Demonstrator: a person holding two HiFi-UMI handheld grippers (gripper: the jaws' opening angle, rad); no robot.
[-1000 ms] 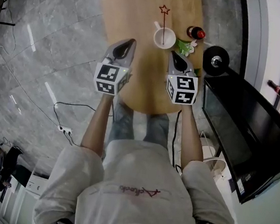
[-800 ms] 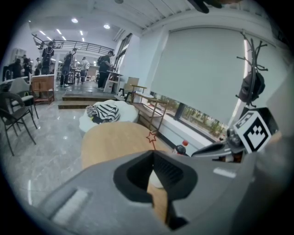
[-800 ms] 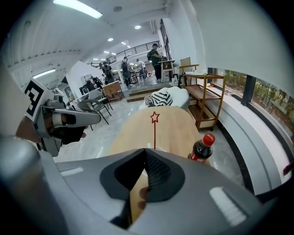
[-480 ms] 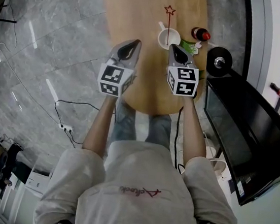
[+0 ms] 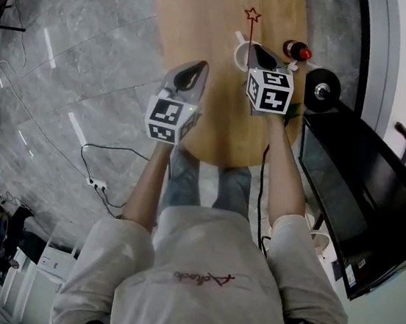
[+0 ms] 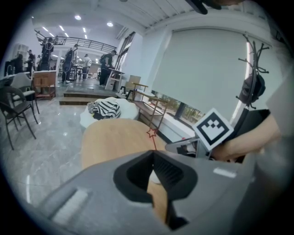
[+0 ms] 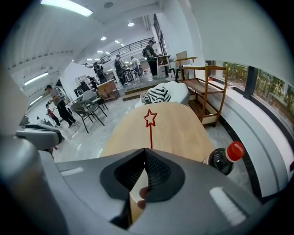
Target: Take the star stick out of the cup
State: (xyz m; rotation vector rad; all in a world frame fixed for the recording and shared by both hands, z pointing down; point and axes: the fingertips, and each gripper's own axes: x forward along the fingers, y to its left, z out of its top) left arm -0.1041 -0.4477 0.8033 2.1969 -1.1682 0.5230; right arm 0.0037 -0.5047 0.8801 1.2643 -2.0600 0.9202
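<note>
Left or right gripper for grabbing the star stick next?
Right. The right gripper is at the cup, with the star stick rising straight ahead of its shut jaws, which would probably need opening first. The left gripper hangs off to the side over the table, away from the cup.

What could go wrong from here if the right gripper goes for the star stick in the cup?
1. The right gripper has its jaws together, close by the white cup. Unless they open, it may push the thin star stick aside or tip the cup instead of grasping the stick.
2. The red-capped bottle stands close beside that gripper. A sideways swing could knock it over.
</note>
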